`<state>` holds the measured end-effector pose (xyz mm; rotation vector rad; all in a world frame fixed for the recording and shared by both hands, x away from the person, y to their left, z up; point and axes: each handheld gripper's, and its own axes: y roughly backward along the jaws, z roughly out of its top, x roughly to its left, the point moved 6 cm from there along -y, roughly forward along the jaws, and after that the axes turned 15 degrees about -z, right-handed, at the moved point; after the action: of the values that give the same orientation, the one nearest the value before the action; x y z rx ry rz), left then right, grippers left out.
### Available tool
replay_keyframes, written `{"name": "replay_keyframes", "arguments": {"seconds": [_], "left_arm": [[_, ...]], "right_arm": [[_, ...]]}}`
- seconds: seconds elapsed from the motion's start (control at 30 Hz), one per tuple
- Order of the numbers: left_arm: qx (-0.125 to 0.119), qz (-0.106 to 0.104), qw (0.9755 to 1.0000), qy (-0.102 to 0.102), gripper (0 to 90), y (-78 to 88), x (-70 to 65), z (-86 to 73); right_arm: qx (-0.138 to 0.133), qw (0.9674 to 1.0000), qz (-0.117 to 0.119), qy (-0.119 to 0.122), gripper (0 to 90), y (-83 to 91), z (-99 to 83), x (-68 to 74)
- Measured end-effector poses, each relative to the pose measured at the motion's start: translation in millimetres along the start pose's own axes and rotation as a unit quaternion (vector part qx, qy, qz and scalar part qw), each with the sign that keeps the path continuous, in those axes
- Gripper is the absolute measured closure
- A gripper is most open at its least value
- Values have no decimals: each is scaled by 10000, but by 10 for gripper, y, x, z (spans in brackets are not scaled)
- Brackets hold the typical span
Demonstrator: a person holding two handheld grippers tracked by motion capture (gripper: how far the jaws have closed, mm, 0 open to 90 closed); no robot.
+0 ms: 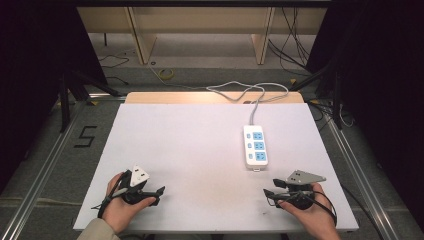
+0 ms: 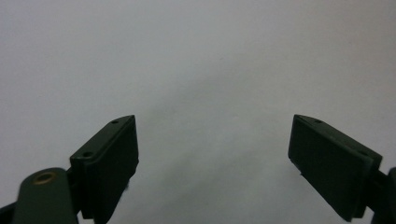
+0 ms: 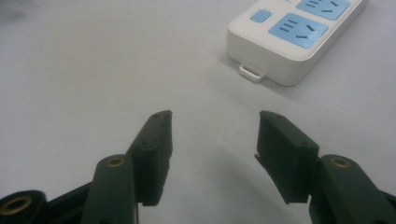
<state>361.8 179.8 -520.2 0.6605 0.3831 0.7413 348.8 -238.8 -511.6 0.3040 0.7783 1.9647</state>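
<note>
Fingers [image 3: 285,154] of right gripper [image 1: 270,192]: spread wide, nothing between them, aimed across the table [image 1: 190,150] toward the near end of the power strip [image 1: 255,146].
Fingers [image 2: 112,163] of left gripper [image 1: 161,194]: likewise parted and empty, facing bare white surface.
Power strip: white body, three blue sockets in a row, small blue switches alongside, grey cord [image 1: 250,92] trailing off the far edge; lying flat on the right half of the table, just ahead of the right gripper, apart from it. Small hanging tab [image 3: 252,72] at its near end.
Right hand [image 1: 310,212]: resting low at the near right edge, gripper held about level, pointing inward.
Left hand [image 1: 120,202]: resting low at the near left edge, gripper level, pointing inward toward the centre; well apart from the strip.
Handling note, as judgement: approach with right gripper, square to the strip's short end, low and level; close across the narrow body rather than the tab; keep clear of switches and cord.
</note>
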Motion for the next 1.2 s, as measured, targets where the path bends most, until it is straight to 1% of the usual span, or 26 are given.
{"name": "replay_keyframes", "arguments": {"seconds": [0.2, 0.23, 0.47, 0.5, 0.6, 0.9, 1.13, 1.2], "left_arm": [[26, 16, 10000, -52, 160, 2, -3, 2], [39, 24, 10000, -73, 160, -1, -5, -2], [22, 23, 10000, -68, 161, -5, -2, 4], [20, 33, 10000, -67, 161, -7, -2, 7], [26, 41, 10000, -74, 161, -6, -3, 8], [26, 57, 9999, -84, 161, -5, -2, 9], [9, 67, 9999, -88, 161, -3, 0, 14], [3, 78, 9999, -91, 160, 2, 2, 17]], "right_arm": [[11, 9999, -65, 81, 514, 7, 5, -5], [24, 9999, -82, 107, 534, 7, 7, -6], [81, 9998, -62, 154, 574, 2, 5, 0], [95, 9998, -56, 193, 617, 3, 5, -1], [88, 9996, -81, 246, 700, 20, 19, -9], [98, 9990, -203, 392, 900, 41, 41, -25], [156, 9987, -237, 414, 900, 41, 57, -30], [144, 9988, -254, 386, 900, 38, 74, -36]]}}
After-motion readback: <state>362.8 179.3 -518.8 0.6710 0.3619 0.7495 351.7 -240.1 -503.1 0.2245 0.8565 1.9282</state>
